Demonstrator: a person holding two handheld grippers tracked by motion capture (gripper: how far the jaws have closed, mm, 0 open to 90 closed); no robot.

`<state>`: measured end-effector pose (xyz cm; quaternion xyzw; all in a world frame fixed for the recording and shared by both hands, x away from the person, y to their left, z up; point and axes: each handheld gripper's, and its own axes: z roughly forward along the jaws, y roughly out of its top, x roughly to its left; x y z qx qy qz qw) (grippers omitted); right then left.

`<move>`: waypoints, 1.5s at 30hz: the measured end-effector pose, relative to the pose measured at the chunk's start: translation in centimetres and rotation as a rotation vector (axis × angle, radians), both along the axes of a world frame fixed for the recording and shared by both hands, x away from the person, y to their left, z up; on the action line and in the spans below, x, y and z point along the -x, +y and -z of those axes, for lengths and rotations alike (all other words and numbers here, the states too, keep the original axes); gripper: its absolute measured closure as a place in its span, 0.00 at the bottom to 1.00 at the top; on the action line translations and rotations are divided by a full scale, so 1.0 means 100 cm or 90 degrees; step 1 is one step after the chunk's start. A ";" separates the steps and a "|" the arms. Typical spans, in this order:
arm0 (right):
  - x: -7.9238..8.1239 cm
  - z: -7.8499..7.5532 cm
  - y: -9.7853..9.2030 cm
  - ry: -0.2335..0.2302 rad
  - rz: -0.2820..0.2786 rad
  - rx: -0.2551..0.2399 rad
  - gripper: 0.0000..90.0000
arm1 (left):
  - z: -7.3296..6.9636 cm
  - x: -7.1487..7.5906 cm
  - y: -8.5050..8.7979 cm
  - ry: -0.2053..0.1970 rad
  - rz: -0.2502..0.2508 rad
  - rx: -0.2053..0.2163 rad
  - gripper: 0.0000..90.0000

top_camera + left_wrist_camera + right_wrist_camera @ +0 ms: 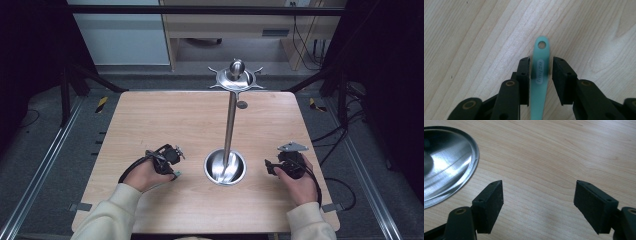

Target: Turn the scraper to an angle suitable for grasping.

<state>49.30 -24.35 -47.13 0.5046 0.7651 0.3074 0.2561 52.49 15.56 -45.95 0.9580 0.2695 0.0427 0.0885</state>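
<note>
Teal handle [539, 75] between left gripper [541, 65] fingers, ungripped.

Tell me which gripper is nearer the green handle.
Left. The left gripper has the green handle between its jaws on the table. The right gripper sits beyond the metal stand's base, jaws empty.

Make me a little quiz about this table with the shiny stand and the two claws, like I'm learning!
1. True or false: a teal handle lies between the left claw's jaws.
2. What is between the right claw's jaws? A) a spoon B) nothing, just the table below C) a cup
3. What does the tall pole rise from?
Key: 1 true; 2 B; 3 a shiny round metal base.
</note>
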 end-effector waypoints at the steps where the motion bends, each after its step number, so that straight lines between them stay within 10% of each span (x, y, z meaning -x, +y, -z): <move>1: 0.000 0.000 0.000 0.000 0.000 0.000 0.27 | 0.000 0.000 0.000 0.001 -0.001 0.000 0.76; 26: 0.000 0.000 -0.001 0.000 0.000 -0.003 0.26 | -0.002 0.000 0.000 -0.006 -0.002 -0.002 0.82; 45: 0.000 0.001 0.000 0.004 0.000 0.002 0.25 | -0.066 0.025 0.019 -0.096 -0.006 0.120 0.83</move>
